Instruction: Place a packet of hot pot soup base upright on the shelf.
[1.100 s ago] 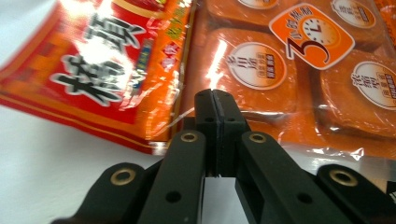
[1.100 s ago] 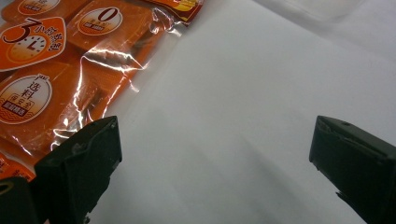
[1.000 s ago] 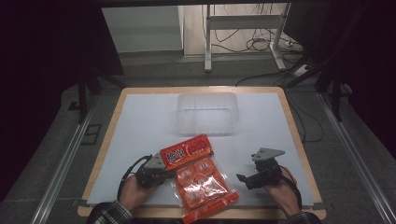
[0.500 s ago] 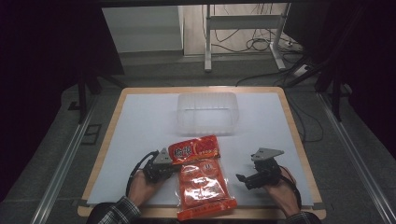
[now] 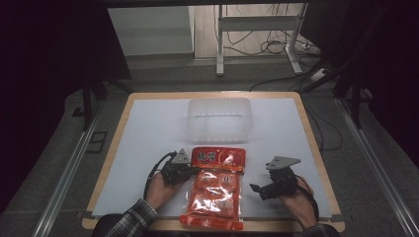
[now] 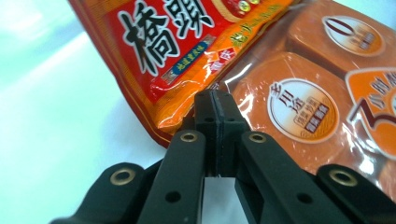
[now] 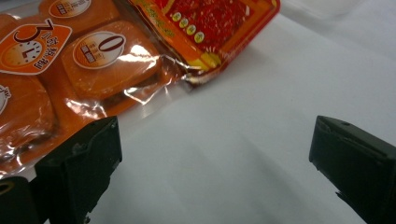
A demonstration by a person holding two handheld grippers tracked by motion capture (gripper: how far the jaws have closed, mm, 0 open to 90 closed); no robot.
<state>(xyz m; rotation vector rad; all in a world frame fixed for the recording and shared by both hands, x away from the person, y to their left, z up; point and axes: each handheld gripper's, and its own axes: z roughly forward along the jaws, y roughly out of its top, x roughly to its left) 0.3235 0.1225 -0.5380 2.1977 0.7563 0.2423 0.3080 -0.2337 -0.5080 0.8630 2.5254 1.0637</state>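
Note:
A long orange packet of wrapped blocks lies near the table's front edge, and a red snack packet lies squarely across its far end. My left gripper sits at their left side. Its jaws are shut, pinching the clear film corner of the orange packet just beside the red packet; the tips are pressed tight together. My right gripper rests right of the packets, open and pointing at them. Bare white table lies between its fingers, with the orange packet just beyond the left jaw.
A clear plastic tub stands beyond the packets at mid table. The white mat sits on a wooden board with a raised border. Dark floor, rails and cables surround the table.
My left gripper has moved right and slightly away from the person. Both packets have swung from a slant to lie straight, and the red one now sits square across the orange one's top.

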